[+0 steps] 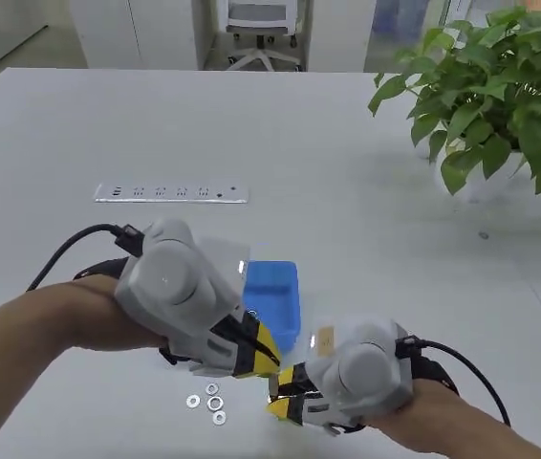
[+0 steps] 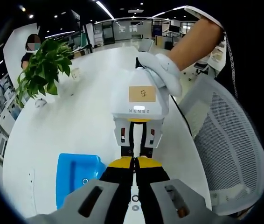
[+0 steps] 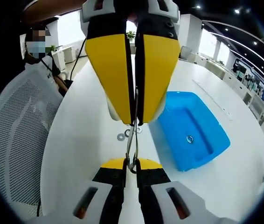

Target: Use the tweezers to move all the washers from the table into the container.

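Note:
Thin metal tweezers [image 3: 133, 140] run between the two grippers. My right gripper [image 3: 131, 163] is shut on their rear end. My left gripper [image 3: 134, 122], coming in from above in the right gripper view, is shut on their front part. In the head view the left gripper [image 1: 269, 356] and right gripper [image 1: 278, 394] meet tip to tip in front of the blue container [image 1: 275, 287]. Several washers [image 1: 215, 404] lie on the white table just left of the jaws, below the tweezers [image 3: 121, 136]. One washer [image 3: 189, 138] lies inside the container [image 3: 206, 149].
A white power strip [image 1: 170, 193] lies farther back on the table. A potted plant [image 1: 500, 96] stands at the far right. A mesh chair [image 2: 225, 140] sits by the table edge, and a person [image 3: 38, 51] stands behind it.

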### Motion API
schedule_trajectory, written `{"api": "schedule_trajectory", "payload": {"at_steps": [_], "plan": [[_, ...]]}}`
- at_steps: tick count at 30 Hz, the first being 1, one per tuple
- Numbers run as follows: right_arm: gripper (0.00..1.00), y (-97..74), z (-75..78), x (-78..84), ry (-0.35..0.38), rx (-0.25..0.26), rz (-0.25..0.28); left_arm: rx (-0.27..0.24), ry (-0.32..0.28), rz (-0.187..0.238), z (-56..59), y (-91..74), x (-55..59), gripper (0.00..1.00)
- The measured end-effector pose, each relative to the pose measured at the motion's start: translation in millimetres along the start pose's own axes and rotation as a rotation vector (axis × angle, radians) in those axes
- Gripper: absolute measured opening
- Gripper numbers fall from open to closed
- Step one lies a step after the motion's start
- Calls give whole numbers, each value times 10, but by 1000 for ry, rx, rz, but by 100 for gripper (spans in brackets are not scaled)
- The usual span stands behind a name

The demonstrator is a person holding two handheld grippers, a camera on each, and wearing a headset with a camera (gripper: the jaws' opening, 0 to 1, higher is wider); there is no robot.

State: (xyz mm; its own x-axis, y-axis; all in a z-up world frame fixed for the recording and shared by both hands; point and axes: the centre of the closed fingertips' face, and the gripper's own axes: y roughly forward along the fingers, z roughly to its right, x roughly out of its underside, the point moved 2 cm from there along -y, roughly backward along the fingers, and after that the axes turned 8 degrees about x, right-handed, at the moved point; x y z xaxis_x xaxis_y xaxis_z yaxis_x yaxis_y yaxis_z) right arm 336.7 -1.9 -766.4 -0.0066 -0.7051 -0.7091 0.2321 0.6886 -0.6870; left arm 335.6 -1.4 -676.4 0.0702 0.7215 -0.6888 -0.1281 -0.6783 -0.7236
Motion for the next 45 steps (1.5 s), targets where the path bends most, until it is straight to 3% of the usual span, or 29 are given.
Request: {"api": "schedule_trajectory", "payload": {"at_steps": [11,24,45], "plan": [[10,-81,63,-155,-18,17,5,-27,12,7,-8,-151,-97,5],[10,-128,251,-397,-48,27,14,-63,24,8,-122,-412,-172,5],[10,18,631,-679,-119,14,19,-129,11,3,-434,-724,-93,5]]}}
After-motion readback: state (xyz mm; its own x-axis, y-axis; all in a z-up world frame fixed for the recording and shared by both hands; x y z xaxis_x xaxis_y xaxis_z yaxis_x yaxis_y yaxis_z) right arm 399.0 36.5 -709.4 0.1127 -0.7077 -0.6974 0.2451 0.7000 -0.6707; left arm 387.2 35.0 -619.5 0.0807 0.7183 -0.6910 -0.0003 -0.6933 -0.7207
